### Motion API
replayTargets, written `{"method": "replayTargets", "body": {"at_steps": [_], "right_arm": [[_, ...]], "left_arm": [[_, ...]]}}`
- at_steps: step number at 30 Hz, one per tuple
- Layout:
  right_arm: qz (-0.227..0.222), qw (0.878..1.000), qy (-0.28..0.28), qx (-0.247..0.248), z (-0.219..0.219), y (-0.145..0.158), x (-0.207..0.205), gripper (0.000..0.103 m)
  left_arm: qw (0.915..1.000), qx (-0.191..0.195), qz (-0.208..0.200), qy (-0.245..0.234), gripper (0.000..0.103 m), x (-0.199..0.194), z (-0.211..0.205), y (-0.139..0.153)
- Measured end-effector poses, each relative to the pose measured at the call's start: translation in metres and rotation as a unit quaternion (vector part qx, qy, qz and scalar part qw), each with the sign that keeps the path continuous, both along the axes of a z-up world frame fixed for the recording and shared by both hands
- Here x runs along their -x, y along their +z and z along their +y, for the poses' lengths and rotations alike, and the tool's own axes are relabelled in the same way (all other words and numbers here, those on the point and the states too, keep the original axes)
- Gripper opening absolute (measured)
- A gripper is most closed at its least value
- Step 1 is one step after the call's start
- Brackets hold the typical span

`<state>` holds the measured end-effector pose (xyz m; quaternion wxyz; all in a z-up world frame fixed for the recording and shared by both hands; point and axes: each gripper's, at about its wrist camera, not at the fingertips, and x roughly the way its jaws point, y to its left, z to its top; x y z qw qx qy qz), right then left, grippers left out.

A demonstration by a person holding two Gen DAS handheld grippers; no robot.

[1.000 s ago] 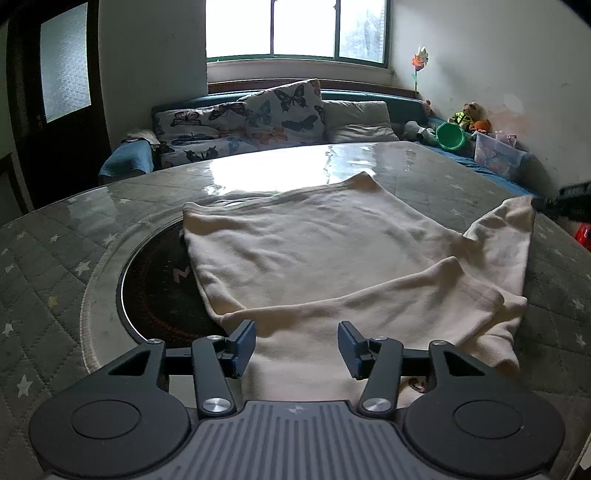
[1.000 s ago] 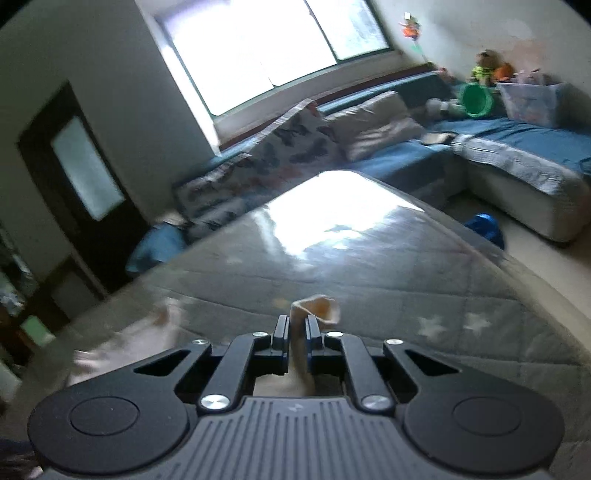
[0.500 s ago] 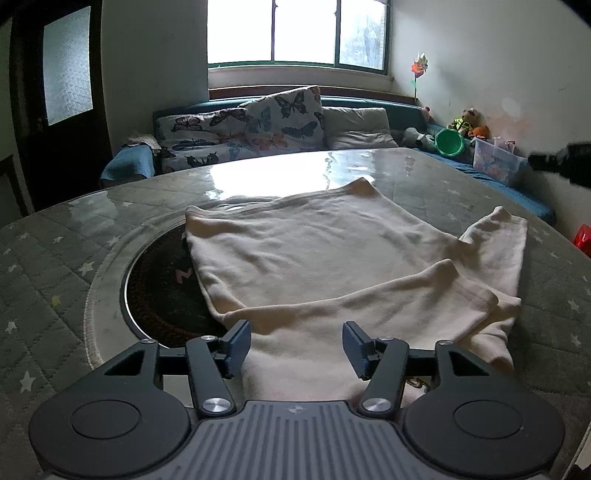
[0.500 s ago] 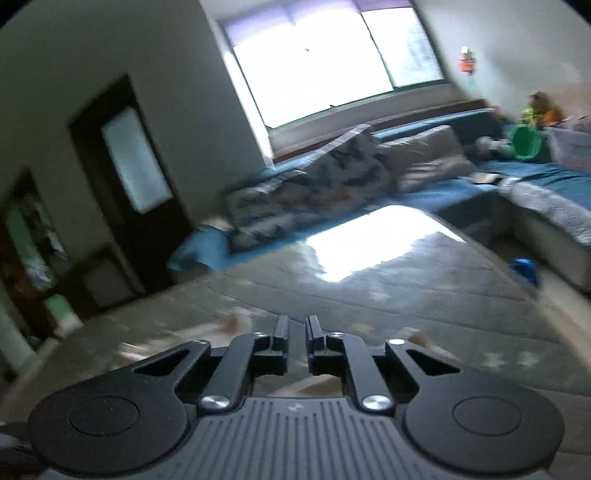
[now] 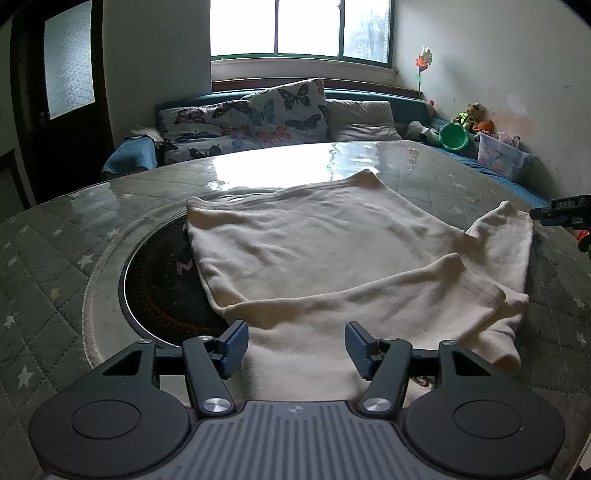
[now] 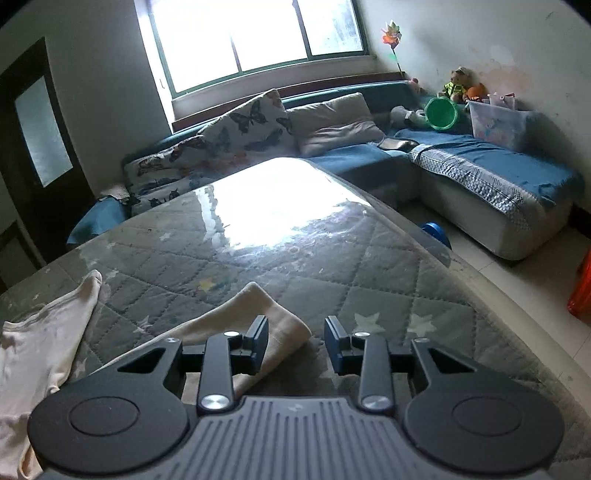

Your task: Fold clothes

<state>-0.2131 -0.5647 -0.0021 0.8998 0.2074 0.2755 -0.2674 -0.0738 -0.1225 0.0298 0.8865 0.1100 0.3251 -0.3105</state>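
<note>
Between the 2 blue-padded fingers of the left gripper (image 5: 295, 345) lies the near edge of a cream garment (image 5: 332, 258), but the pads stand apart from it and press on nothing; the jaws are opening. Beyond them the cloth spreads flat over the table (image 5: 55, 258), its body a soft, faintly rumpled sheet with shallow wrinkles. 1 sleeve (image 5: 388, 291) is folded across the near part, its cuff ending toward the right, and a 2nd sleeve (image 5: 506, 229) runs out along the right side toward the table's edge. On the left the garment covers part of a dark round inset (image 5: 159, 280) sunk in the tabletop.

At the far right of that view the right gripper (image 5: 561, 212) shows as a dark tip just beside the 2nd sleeve's end. From its own camera, the right gripper (image 6: 295, 341) has its jaws opening too, with a gap between the pads; the cuff of the sleeve (image 6: 258, 317) lies on the quilted, star-printed cover under the left finger, released and resting flat, not pinched. More of the cream cloth bunches at the left of that view.

Past the table a blue sofa (image 6: 480, 166) wraps the corner, with butterfly cushions (image 5: 258, 114), a green bucket (image 6: 441, 114) and a clear storage box (image 6: 495, 123) under the bright window (image 5: 299, 27).
</note>
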Motion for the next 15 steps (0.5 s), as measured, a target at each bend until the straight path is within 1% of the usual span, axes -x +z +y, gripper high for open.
{"method": "replayTargets", "body": {"at_steps": [4,9,11,13,15], "right_arm": [[0.005,1.000,-0.002,-0.006,-0.004,-0.007,-0.009,0.035],[0.009,1.000,0.005,0.005,-0.001,-0.008,-0.015,0.034],[0.012,1.000,0.008,0.011,0.001,-0.008,-0.017,0.028],[0.004,1.000,0.011,0.004,0.002,-0.007,-0.017,0.015],[-0.010,1.000,0.013,-0.010,0.001,-0.006,-0.015,0.012]], "left_arm": [[1.0000,-0.003,0.001,-0.002,0.063,0.001,-0.001,-0.001],[1.0000,-0.006,0.003,0.000,0.064,-0.001,-0.001,-0.002],[1.0000,-0.005,0.003,0.000,0.064,-0.001,-0.001,-0.002],[1.0000,-0.005,0.003,0.000,0.064,-0.001,-0.001,-0.002],[1.0000,-0.005,0.002,0.000,0.064,0.000,-0.001,-0.002]]}}
